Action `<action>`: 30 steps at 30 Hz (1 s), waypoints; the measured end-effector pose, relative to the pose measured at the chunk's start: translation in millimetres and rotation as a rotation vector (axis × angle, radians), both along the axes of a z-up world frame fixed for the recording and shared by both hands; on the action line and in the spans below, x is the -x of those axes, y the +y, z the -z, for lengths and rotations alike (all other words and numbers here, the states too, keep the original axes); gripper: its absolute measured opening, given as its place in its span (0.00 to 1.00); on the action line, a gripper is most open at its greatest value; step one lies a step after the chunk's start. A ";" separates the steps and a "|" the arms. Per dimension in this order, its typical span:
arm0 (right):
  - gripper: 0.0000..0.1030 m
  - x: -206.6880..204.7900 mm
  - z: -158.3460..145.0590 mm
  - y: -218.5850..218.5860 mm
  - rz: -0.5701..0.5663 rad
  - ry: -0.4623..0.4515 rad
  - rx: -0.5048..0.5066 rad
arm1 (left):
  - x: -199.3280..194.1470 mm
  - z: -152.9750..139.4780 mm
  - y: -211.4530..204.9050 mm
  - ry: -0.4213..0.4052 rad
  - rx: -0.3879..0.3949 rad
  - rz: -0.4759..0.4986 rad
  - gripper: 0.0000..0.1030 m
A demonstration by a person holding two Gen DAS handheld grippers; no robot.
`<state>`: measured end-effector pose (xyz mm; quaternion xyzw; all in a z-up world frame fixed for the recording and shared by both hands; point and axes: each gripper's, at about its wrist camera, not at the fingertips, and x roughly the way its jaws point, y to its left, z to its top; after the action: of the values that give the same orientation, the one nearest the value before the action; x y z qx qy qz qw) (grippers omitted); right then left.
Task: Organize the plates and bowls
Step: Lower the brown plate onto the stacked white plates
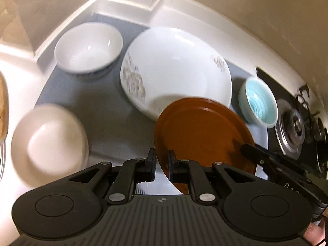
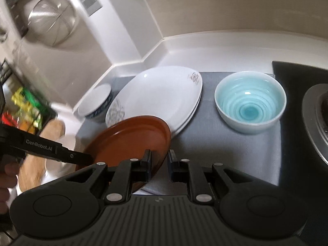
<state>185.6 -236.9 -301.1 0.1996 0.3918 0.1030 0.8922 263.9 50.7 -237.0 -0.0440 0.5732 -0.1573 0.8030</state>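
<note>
Brown plate (image 1: 203, 135) is up in the air, tilted, pinched by both tools at once: the left gripper (image 1: 162, 160) has its jaws clamped on the near rim, and the right gripper (image 2: 160, 160) bites the opposite rim, jaws closed over the edge. It hangs just above the front lip of the white plates (image 2: 162, 96), which look like a stack of 2 on the grey mat (image 2: 225, 143). The smart play, I'd say, is to level the plate first, centre it over that stack, then lower gently so the rims don't chip. Watch the neighbours: blue bowl (image 2: 250, 104) just beside the stack toward the stove (image 1: 293, 127), a white bowl (image 1: 88, 49) by the wall, a cream bowl (image 1: 49, 143) nearer, blurred.
</note>
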 end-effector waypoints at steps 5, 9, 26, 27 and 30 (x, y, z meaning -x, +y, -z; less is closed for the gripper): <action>0.17 -34.6 4.9 2.8 0.035 0.019 -0.012 | -35.4 8.8 2.4 -0.016 0.012 -0.022 0.12; 0.16 -58.1 7.3 14.4 0.030 0.027 0.034 | -53.7 14.6 -0.5 -0.040 -0.030 0.001 0.13; 0.14 -112.1 28.4 42.5 0.116 -0.005 0.198 | -108.0 39.8 -4.3 -0.079 -0.054 0.111 0.10; 0.14 -115.7 29.5 44.7 0.118 -0.003 0.211 | -110.3 41.3 -5.4 -0.092 -0.058 0.114 0.10; 0.16 -122.0 36.5 47.4 0.127 0.027 0.231 | -113.4 41.8 -11.5 -0.128 -0.085 0.132 0.09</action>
<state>307.5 -189.5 -337.6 0.1212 0.3997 -0.0022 0.9086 377.4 39.2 -278.8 0.0378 0.5286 -0.1878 0.8270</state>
